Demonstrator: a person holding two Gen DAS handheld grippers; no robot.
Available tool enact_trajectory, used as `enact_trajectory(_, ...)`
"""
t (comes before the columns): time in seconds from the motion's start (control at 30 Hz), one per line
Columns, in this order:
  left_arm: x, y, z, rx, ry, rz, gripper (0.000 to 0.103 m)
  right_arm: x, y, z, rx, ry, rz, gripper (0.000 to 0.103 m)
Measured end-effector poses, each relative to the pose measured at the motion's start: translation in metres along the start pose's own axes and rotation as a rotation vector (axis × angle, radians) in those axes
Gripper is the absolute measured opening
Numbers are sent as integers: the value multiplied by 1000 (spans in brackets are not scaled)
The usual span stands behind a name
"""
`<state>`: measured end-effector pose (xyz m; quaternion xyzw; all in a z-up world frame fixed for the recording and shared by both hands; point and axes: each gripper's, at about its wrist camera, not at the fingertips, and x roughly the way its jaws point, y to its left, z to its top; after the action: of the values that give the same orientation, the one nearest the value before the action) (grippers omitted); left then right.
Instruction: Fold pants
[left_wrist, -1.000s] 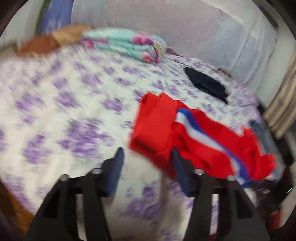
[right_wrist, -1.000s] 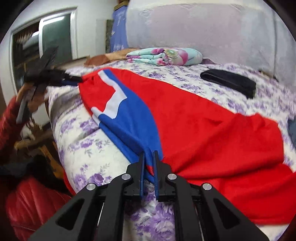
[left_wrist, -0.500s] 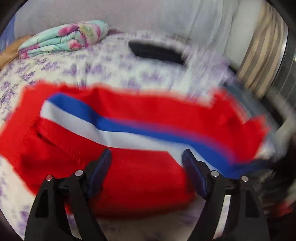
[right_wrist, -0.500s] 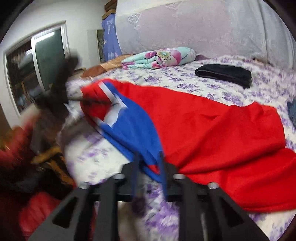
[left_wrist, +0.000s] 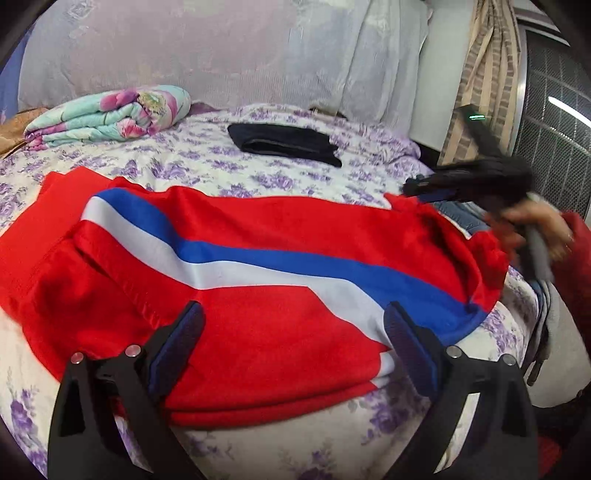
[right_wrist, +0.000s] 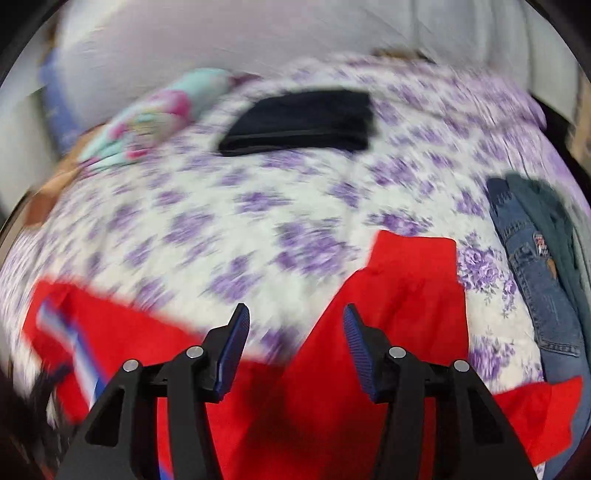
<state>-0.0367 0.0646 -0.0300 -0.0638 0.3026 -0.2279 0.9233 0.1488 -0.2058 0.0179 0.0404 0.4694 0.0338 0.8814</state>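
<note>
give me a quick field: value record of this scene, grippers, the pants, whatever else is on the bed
surface: bed with purple floral sheet
pants: red pants with blue and white stripe, lying lengthwise on the near part of the bed
left gripper: left gripper open, over the pants, holding nothing
right gripper: right gripper open, holding nothing, above a red pant leg; view blurred
other items: black folded garment further back; floral folded blanket at back left; blue jeans at the right edge
fold state: cannot tell how far along
</note>
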Motion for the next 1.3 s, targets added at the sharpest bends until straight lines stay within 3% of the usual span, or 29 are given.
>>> enact_trajectory(0.13, 1, 4, 2, -23, -8, -1, 95, 39, -12, 8, 93, 120, -82, 54)
enact_trajectory(0.23, 0, 5, 2, -23, -14, -5, 95, 52, -1, -3, 23, 147, -136, 56)
enact_trajectory(0.3, 0, 5, 2, -24, -18, -10, 95, 48, 4, -9, -31, 120, -149, 43)
enact_trajectory(0.33, 0, 5, 1, -23, -21, -13, 95, 44, 1, -10, -26, 113, -136, 16)
enact_trajectory(0.37, 0, 6, 1, -23, -22, -14, 95, 40, -3, -10, -17, 109, -128, 8)
enact_trajectory(0.4, 0, 6, 1, -23, -23, -14, 95, 34, -8, -10, -6, 100, -120, 8)
enact_trajectory(0.47, 0, 5, 1, -22, -24, -12, 95, 15, -21, -13, 8, 46, -106, 7)
enact_trajectory(0.6, 1, 6, 1, -20, -21, -9, 95, -53, -54, -37, 107, -114, 27, 7)
enact_trajectory(0.73, 1, 6, 1, -23, -22, -10, 95, -134, -127, -120, 323, -314, 117, 4)
enact_trajectory(0.87, 2, 5, 1, -22, -9, 4, 95, -129, -204, -194, 577, -273, 34, 8)
enact_trajectory(0.97, 4, 4, 2, -20, 4, 24, 95, -129, -224, -213, 654, -302, 137, 8)
enact_trajectory(1.07, 6, 2, 2, -18, 15, 58, 95, -131, -212, -200, 586, -327, 201, 12)
enact_trajectory(1.1, 6, 1, 2, -16, 16, 67, 95, -129, -208, -196, 571, -321, 213, 18)
enact_trajectory(1.13, 6, 1, 2, -17, 16, 77, 95, -127, -206, -193, 563, -320, 217, 35)
enact_trajectory(1.2, 6, 0, 2, -19, 18, 91, 95, -125, -205, -192, 555, -340, 199, 51)
enact_trajectory(1.3, 6, -1, 2, -13, 25, 103, 95, -127, -220, -194, 590, -357, 197, 56)
